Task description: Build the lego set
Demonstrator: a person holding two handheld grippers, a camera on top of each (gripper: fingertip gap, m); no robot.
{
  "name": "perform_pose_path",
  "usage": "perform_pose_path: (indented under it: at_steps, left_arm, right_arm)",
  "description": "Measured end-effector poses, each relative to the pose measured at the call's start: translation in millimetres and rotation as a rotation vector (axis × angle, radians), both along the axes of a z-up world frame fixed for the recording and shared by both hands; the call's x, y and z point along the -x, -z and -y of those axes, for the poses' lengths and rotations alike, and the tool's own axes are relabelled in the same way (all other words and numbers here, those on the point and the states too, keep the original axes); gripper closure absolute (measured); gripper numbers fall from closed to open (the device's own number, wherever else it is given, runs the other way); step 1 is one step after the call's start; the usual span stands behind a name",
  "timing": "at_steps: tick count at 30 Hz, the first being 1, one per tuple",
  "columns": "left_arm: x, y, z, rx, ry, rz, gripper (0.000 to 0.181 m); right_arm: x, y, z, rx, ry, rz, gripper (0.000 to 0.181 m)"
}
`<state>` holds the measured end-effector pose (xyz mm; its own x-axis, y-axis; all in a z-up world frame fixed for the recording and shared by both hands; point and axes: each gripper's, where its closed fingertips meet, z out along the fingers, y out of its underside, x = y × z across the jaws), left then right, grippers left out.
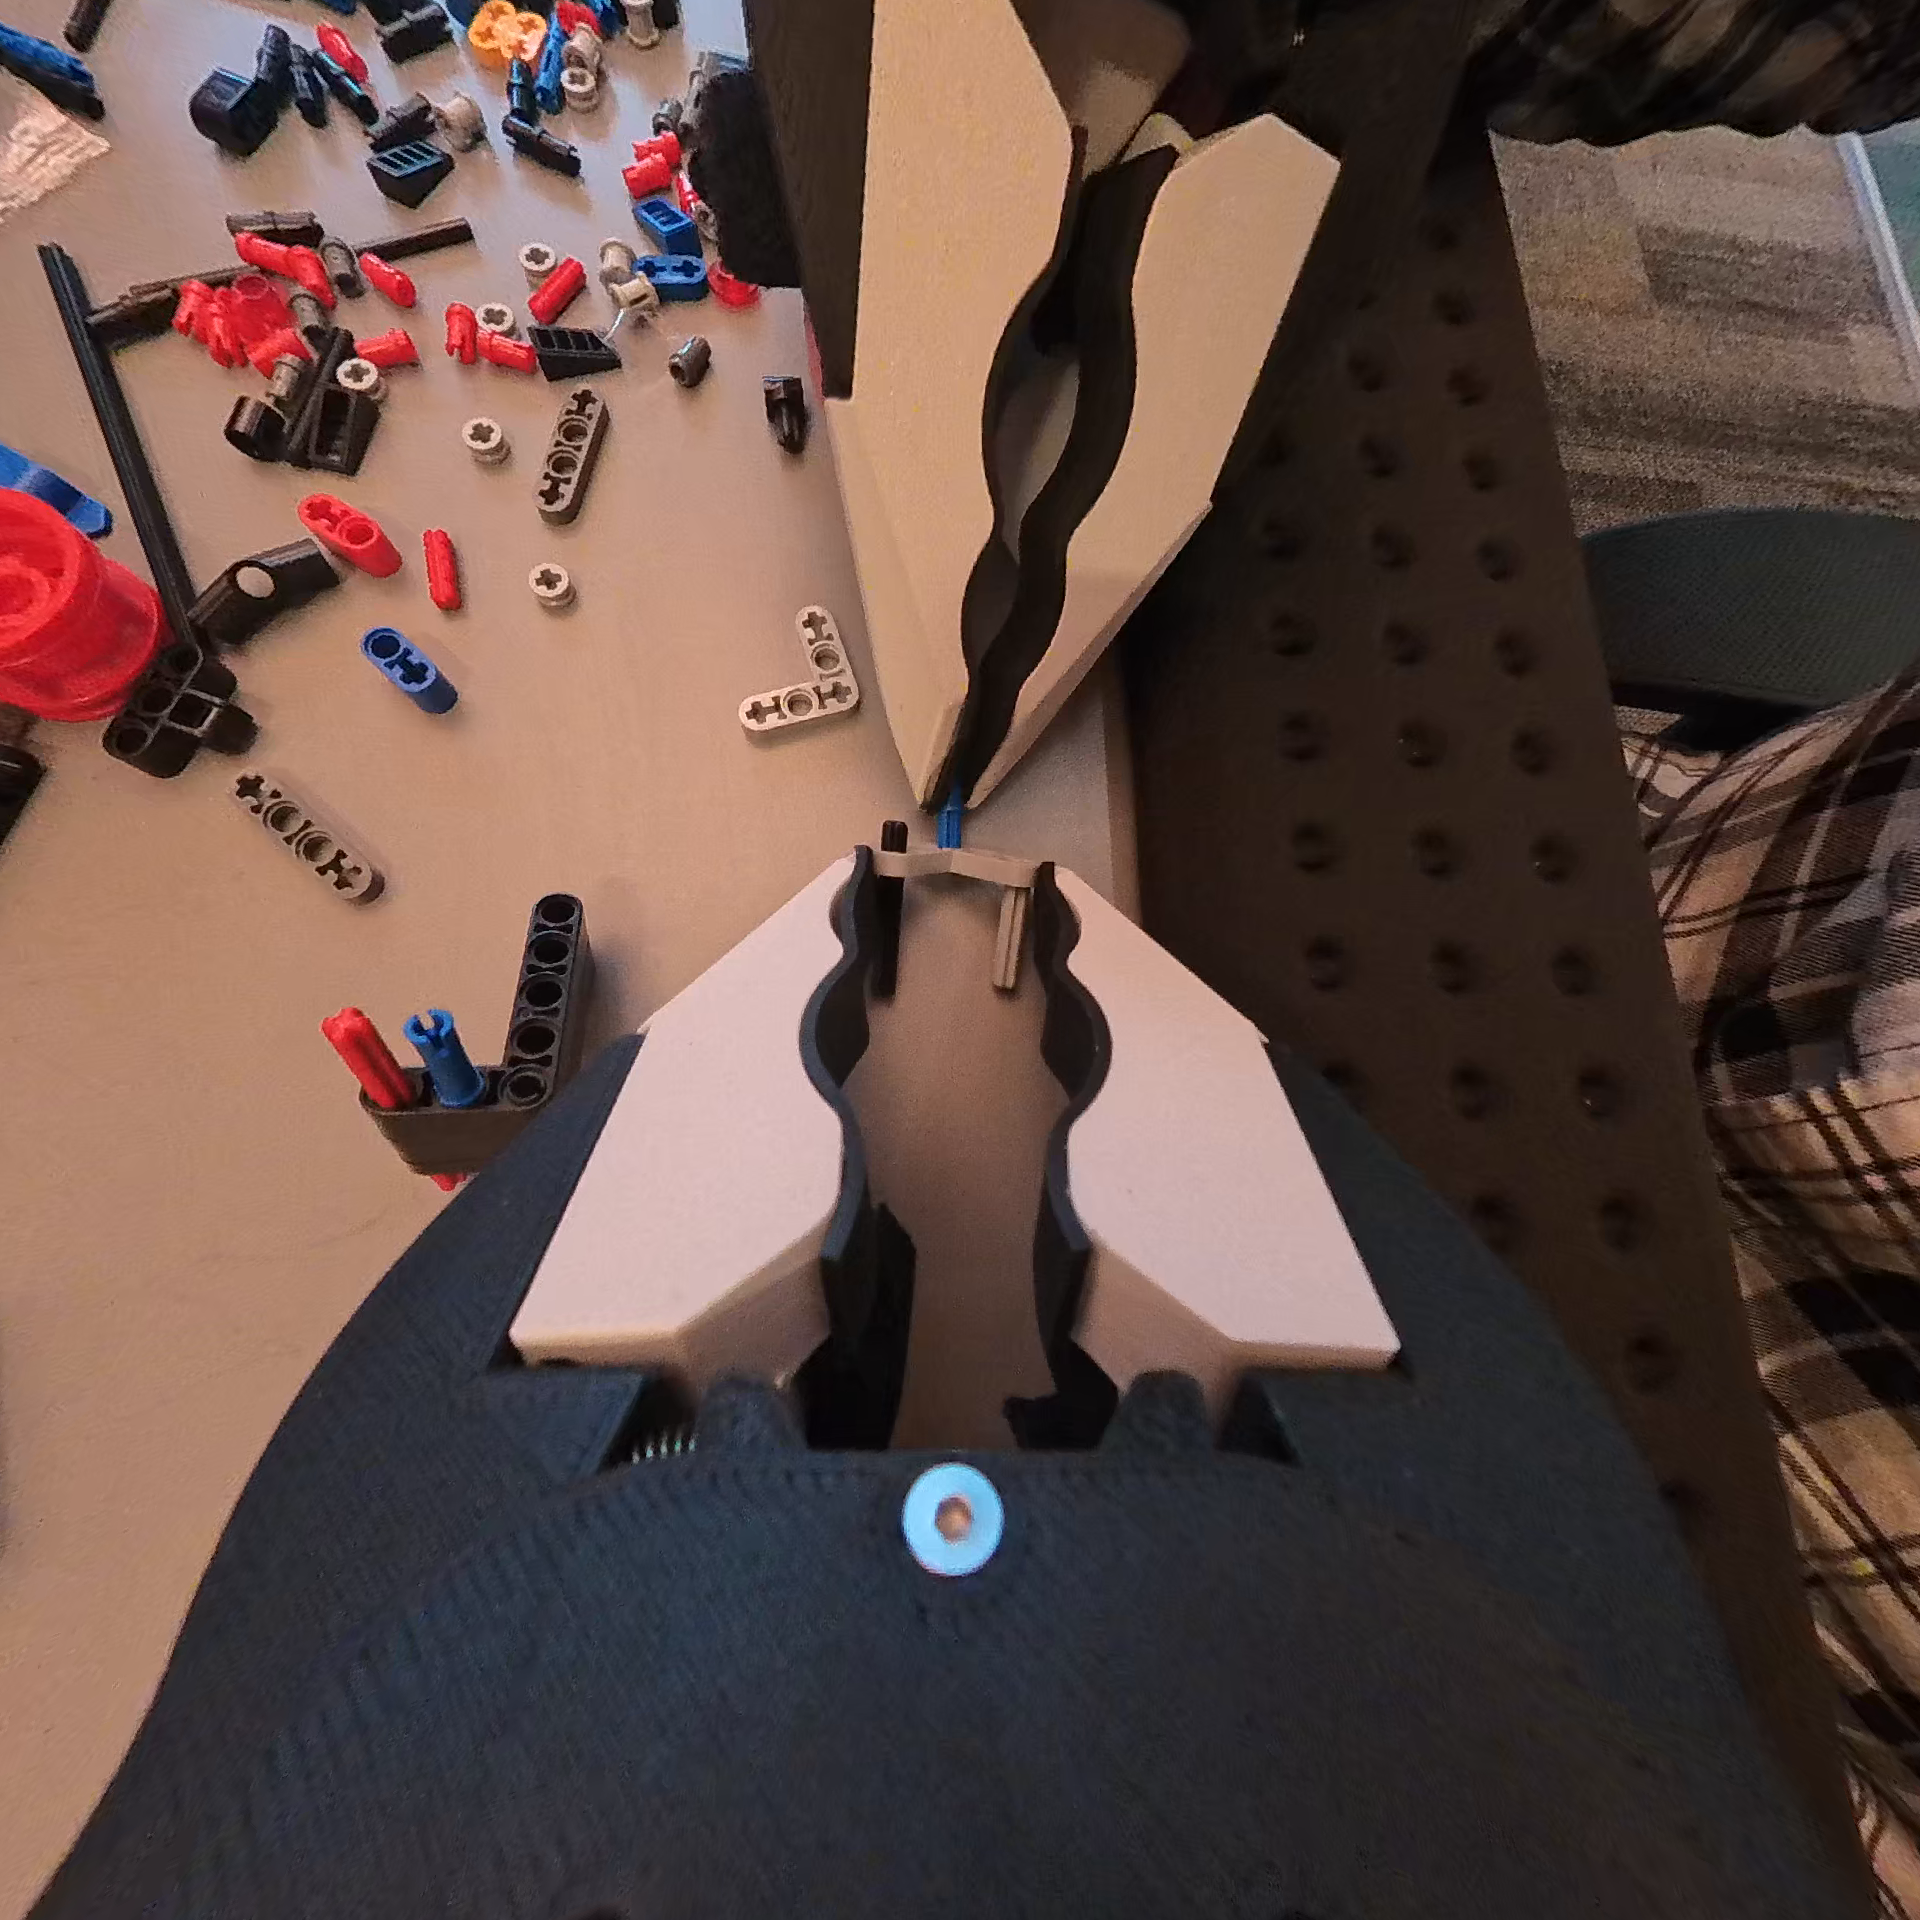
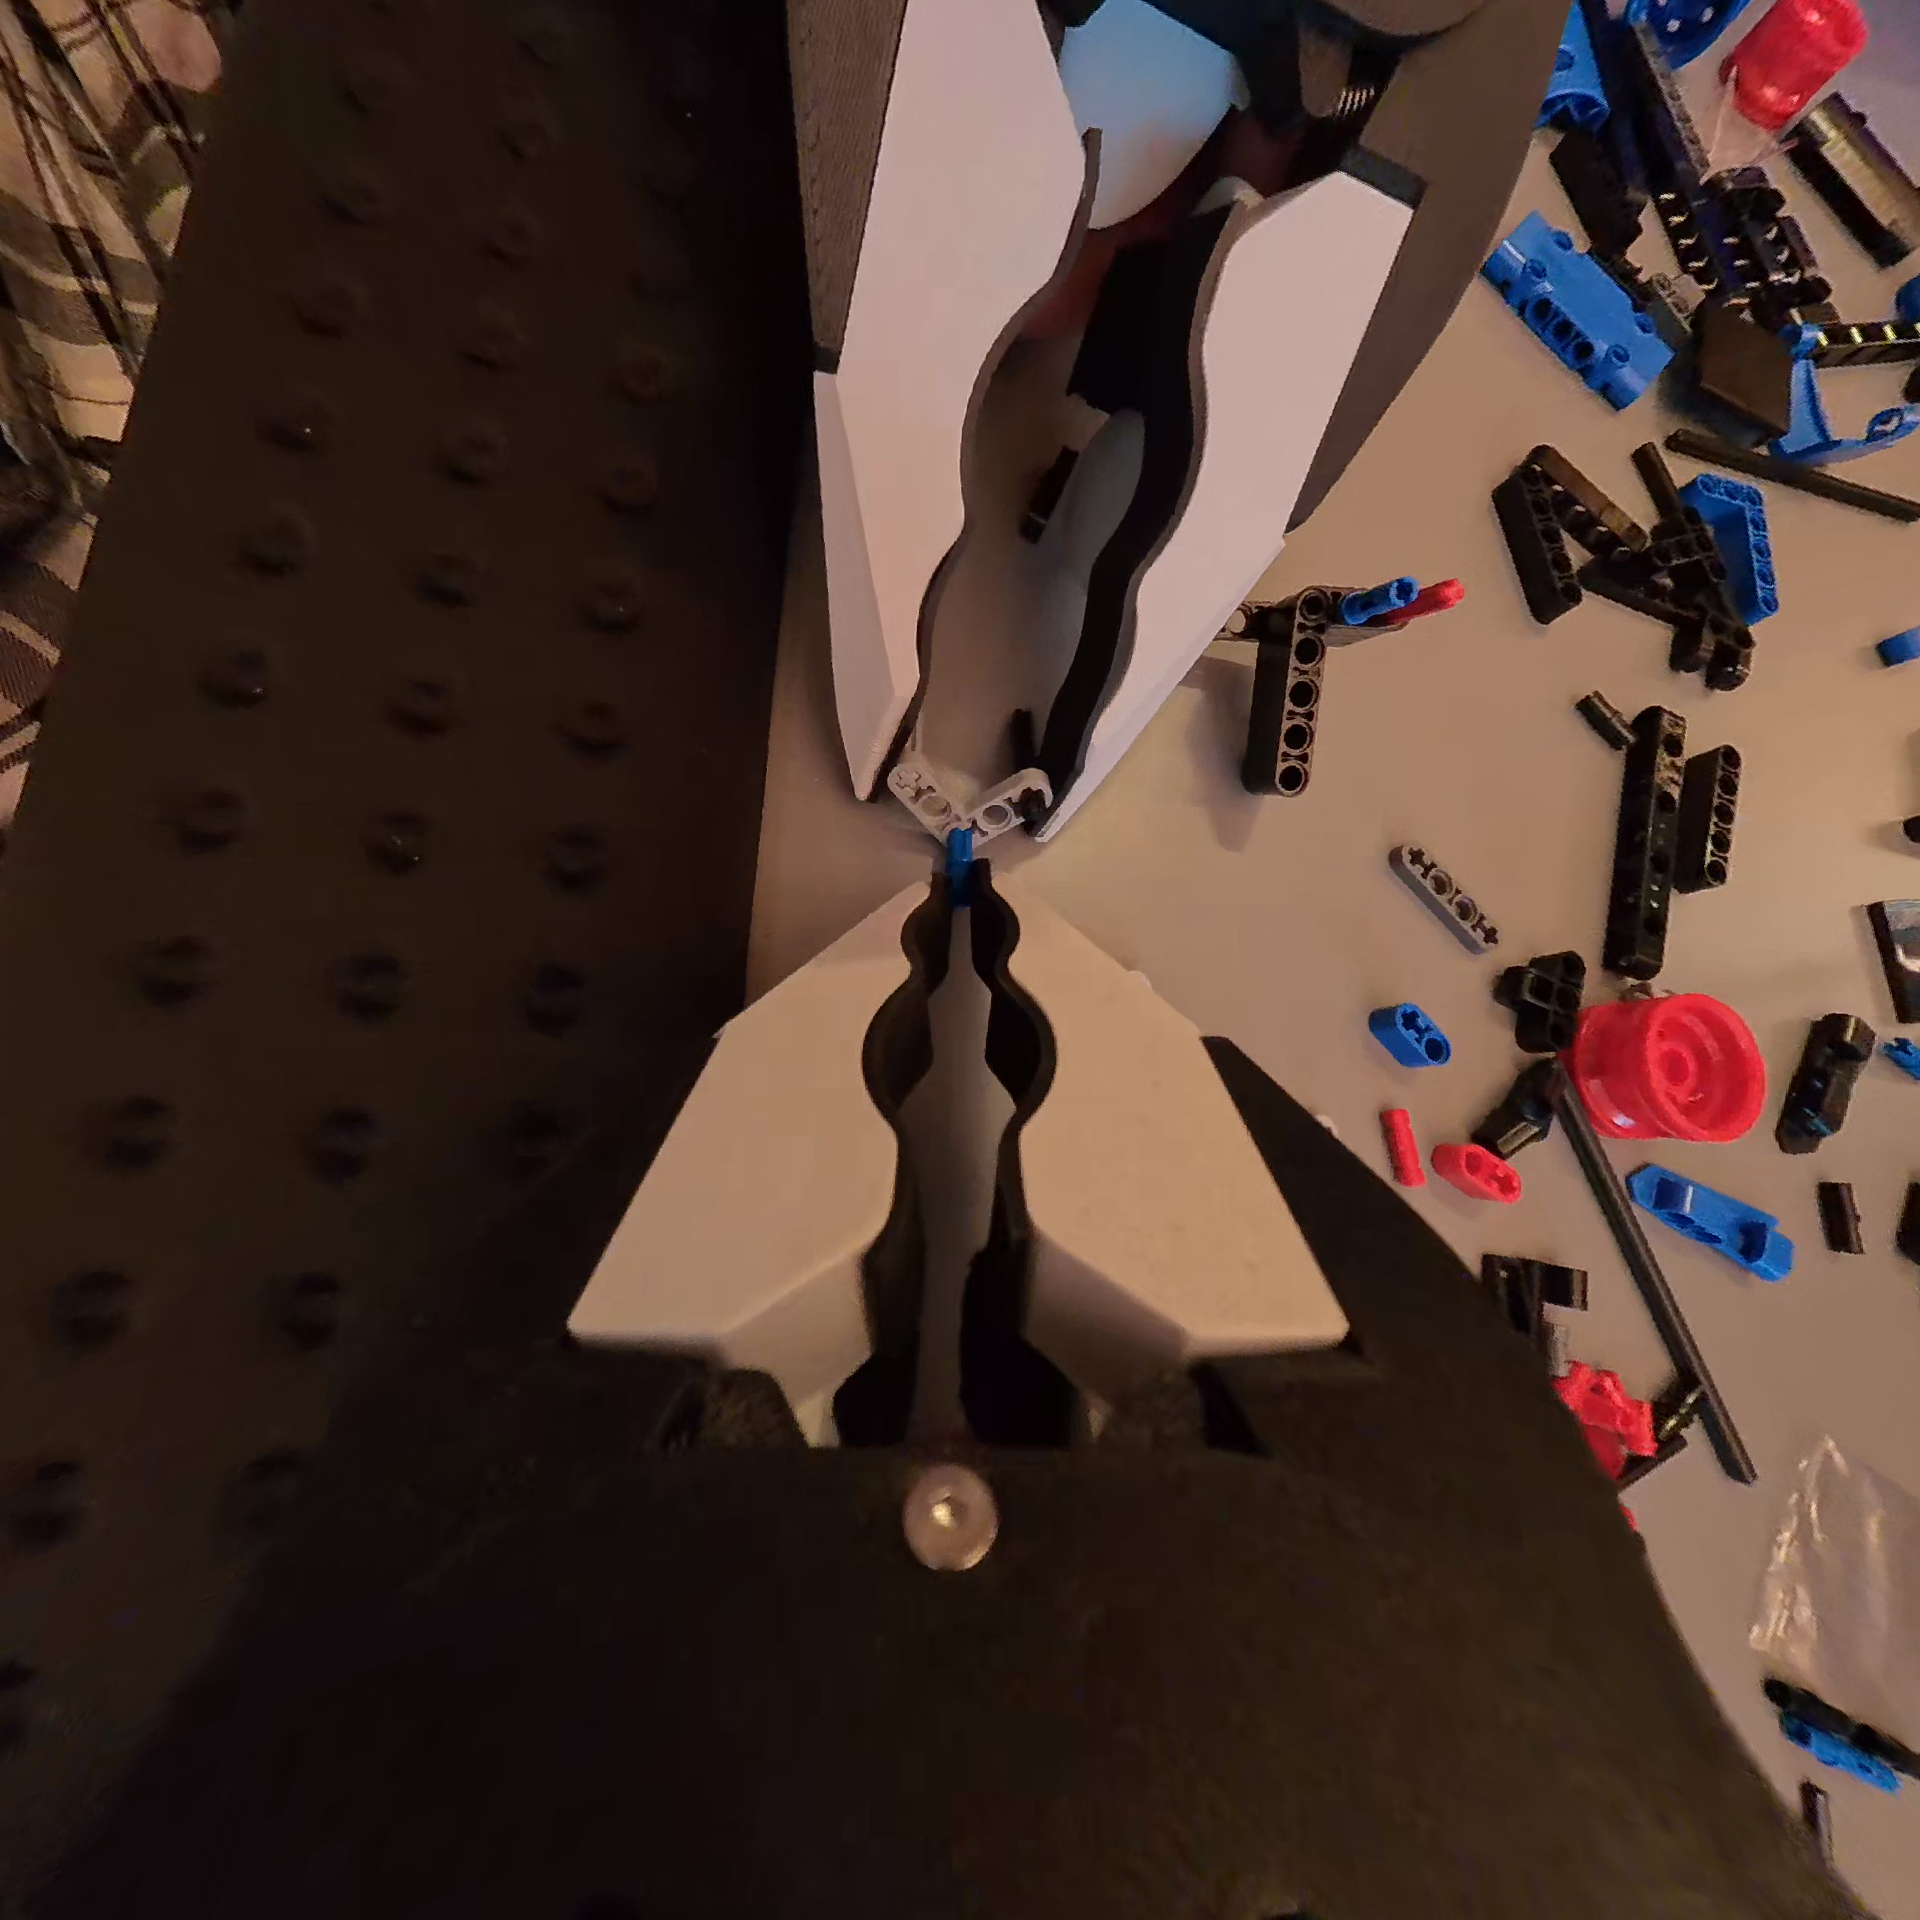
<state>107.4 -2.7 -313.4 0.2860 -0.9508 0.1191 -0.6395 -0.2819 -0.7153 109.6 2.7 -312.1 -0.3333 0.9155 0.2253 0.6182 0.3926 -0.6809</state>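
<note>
The left gripper (image 1: 951, 862) is pinching a small grey angled piece (image 2: 971, 802) across its fingertips, holes facing outward, so the other tool can reach them. The right gripper (image 2: 961, 883) is pressing together on a blue pin (image 2: 961, 850), holding it by its tail so the free end is meeting the grey piece's middle hole. Both are working just above the near edge of the tabletop (image 1: 644, 831), beside the black studded board (image 2: 416, 727), probably for room away from the loose parts (image 1: 395, 343).

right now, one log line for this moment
left tongs: shut on grey angle piece | right tongs: shut on blue pin | pin at piece's hole | over table
</note>
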Motion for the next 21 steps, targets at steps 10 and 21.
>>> perform_pose_path:
  at_steps: [10, 21]
  left_arm:
    - [-0.3, 0.8, 0.5, -0.027, 0.002, -0.007, 0.152]
    - [-2.1, -6.1, 2.3, -0.090, 0.022, 0.014, 0.153]
  right_arm:
    - [3.6, -1.6, 2.2, -0.001, 0.015, 0.023, 0.180]
    - [5.4, -16.3, -0.5, 0.067, 0.070, -0.010, 0.165]
